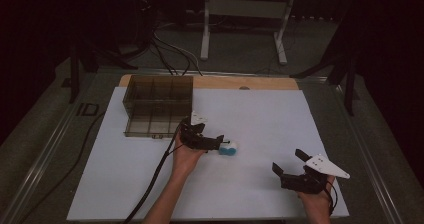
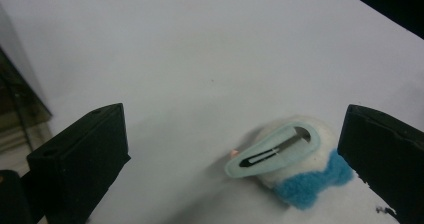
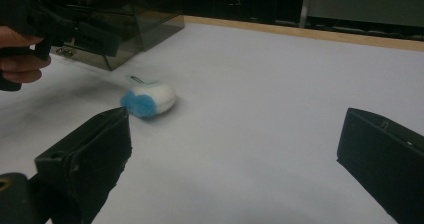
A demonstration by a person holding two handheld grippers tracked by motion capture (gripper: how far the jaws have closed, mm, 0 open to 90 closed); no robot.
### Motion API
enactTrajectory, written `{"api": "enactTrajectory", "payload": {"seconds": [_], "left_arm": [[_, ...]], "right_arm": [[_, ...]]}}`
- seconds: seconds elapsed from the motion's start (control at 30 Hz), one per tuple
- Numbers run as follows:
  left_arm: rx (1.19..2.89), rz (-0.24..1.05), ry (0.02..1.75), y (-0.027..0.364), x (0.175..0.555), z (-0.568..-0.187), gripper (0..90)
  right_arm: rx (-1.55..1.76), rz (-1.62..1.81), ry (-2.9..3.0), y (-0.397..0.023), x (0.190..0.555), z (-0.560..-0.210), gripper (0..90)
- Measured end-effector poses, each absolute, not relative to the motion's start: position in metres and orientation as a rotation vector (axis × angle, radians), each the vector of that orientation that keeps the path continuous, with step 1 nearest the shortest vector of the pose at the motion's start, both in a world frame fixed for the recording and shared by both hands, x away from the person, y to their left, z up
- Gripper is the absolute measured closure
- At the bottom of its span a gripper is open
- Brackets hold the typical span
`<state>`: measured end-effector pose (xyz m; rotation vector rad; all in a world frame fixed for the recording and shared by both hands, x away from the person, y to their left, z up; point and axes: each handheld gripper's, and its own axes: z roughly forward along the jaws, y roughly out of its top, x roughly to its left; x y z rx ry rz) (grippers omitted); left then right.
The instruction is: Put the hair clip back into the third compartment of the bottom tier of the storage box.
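Slippage is the main risk: the plush hair clip [image 2: 287, 166] lies low on the white bench [image 1: 260, 119], so the left tongs [image 2: 232, 154], spread wide and empty around it, might pinch only fluff. White fuzz, blue trim, pale snap clip. Right tongs [image 1: 292, 164] gape empty, well apart.

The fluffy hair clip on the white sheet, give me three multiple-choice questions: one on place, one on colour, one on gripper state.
1. The hair clip lies:
A. in the organizer box
B. between the left gripper's open jaws
C. beside the right gripper

2. Its fuzzy trim is:
A. red
B. blue
C. yellow

3. The right gripper is:
A. open, holding nothing
B. shut on the clip
C. shut on a cable

Answers: B, the left gripper has a jaw on either side of the clip; B, blue fluff shows; A, its jaws stand apart over the bare white sheet.
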<state>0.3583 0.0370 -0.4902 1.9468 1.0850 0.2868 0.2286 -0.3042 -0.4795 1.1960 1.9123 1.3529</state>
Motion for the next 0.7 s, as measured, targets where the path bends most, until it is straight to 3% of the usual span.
{"api": "enactTrajectory", "payload": {"seconds": [0.67, 0.7], "left_arm": [[2.023, 0.237, 1.11, 0.022, 0.351, -0.516, 2.1], [2.022, 0.239, 1.104, 0.021, 0.35, -0.516, 6.3]], "right_arm": [[1.19, 1.35, 1.919, -0.304, 0.229, -0.48, 1.3], [1.19, 1.349, 1.919, -0.304, 0.229, -0.48, 1.3]]}}
